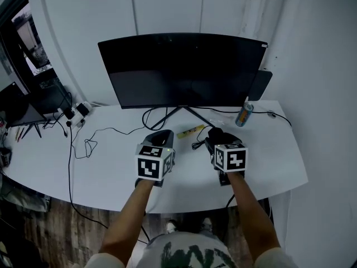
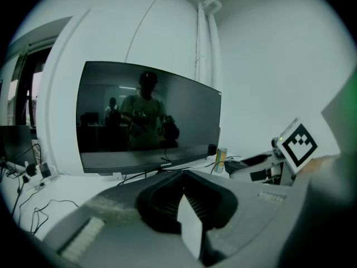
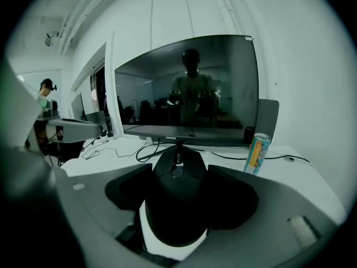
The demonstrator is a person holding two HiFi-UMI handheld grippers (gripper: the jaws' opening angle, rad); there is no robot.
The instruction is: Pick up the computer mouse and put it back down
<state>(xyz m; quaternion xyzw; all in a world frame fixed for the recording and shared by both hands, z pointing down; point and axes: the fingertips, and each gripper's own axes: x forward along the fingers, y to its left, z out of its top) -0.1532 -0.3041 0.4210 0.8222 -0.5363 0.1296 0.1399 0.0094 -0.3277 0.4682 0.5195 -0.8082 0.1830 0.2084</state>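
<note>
Your right gripper (image 3: 179,169) is closed on the black computer mouse (image 3: 177,205). Both black pads press its flanks, one on each side, so the jaws stand wide apart. The mouse sits lengthwise in the grip with its scroll wheel pointing away from you, toward the monitor (image 3: 189,88). You hold it above the white desk (image 3: 312,177), in front of the monitor's stand.

Your left gripper (image 2: 184,175) holds nothing. Its pads meet at the tips, and no object lies between them. In the head view it hovers over the desk to the left of the right gripper, near it but not touching it, and both point at the monitor.

Just beyond the mouse, a black cable (image 3: 134,149) loops across the desk under the screen. A drinks can (image 3: 257,153) stands upright to the right of the monitor stand, near the lower right corner of the screen. A small yellow flat object (image 1: 189,132) lies on the desk between the two grippers and the stand; what it is cannot be made out.

Further left, a thin cable (image 1: 83,144) trails over the desk to a cluster of plugs (image 1: 75,111) near the edge. A second dark screen (image 1: 22,113) stands beyond that corner.
</note>
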